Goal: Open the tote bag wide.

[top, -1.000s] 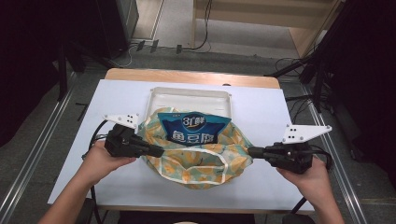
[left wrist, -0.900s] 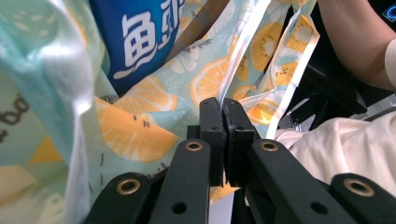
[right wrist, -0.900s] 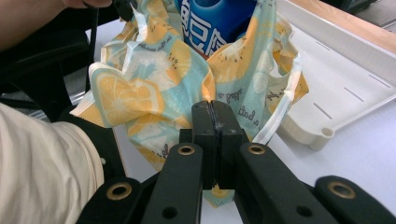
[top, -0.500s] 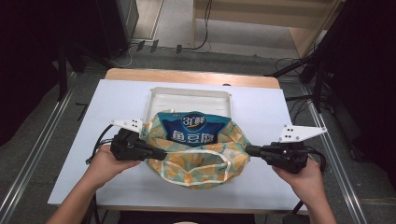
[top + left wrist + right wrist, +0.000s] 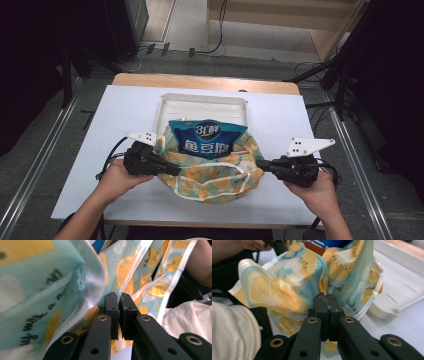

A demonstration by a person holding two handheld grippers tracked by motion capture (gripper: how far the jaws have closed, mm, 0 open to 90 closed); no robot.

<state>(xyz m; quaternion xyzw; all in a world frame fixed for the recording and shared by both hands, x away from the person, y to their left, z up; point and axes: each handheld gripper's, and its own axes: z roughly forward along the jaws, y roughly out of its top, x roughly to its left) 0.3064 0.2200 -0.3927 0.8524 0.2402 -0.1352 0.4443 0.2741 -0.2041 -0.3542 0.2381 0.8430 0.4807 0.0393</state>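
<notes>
While the blue snack packet point(image 5: 207, 139) sat inside, the left gripper point(image 5: 176, 171) and right gripper point(image 5: 260, 163) each clamped opposite edges of the lemon-print bag point(image 5: 215, 177).

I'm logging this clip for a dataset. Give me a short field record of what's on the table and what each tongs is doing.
surface: white table
bag: lemon-print cloth bag, mouth open
contents: blue snack packet standing up out of the bag
behind bag: white tray
left tongs: shut on the bag's left edge
right tongs: shut on the bag's right edge
</notes>
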